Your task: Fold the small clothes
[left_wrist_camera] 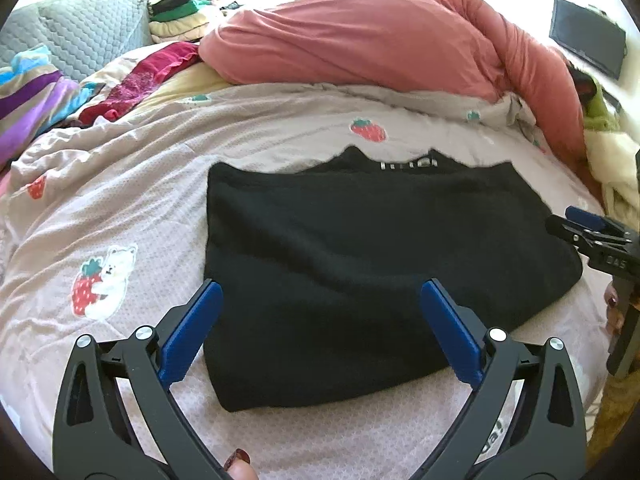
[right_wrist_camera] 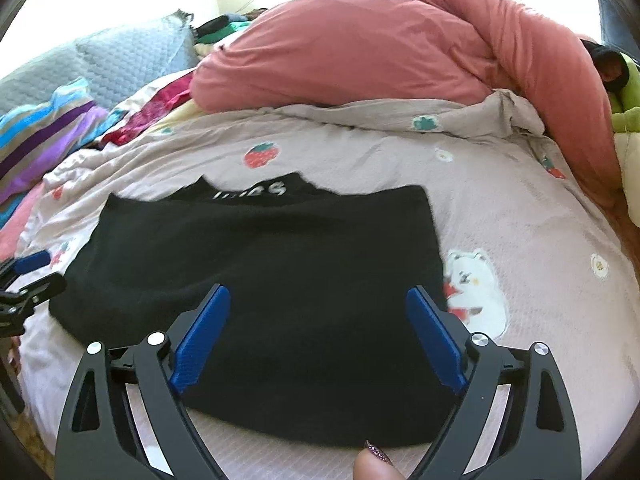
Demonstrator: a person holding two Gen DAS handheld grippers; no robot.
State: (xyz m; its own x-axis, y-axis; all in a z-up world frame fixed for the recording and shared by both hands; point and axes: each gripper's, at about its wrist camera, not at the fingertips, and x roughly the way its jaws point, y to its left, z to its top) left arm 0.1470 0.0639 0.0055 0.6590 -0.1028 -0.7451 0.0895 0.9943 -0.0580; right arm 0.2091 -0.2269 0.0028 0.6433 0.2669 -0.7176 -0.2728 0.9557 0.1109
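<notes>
A black garment [left_wrist_camera: 360, 264] lies folded into a rough rectangle on the pink strawberry-print bedspread [left_wrist_camera: 120, 208], with white lettering at its far edge. It also shows in the right wrist view [right_wrist_camera: 260, 280]. My left gripper [left_wrist_camera: 320, 292] is open and empty, hovering over the garment's near left part. My right gripper [right_wrist_camera: 318, 296] is open and empty over the garment's near right part. The right gripper shows at the right edge of the left wrist view [left_wrist_camera: 576, 224]. The left gripper shows at the left edge of the right wrist view [right_wrist_camera: 32, 272].
A bunched salmon-pink duvet [left_wrist_camera: 380, 40] fills the far side of the bed. Striped and red clothes [left_wrist_camera: 48, 96] lie at the far left by a grey quilted pillow [left_wrist_camera: 88, 28]. Folded clothes [left_wrist_camera: 180, 16] are stacked behind. Green and cream fabric [left_wrist_camera: 604, 132] sits at the right.
</notes>
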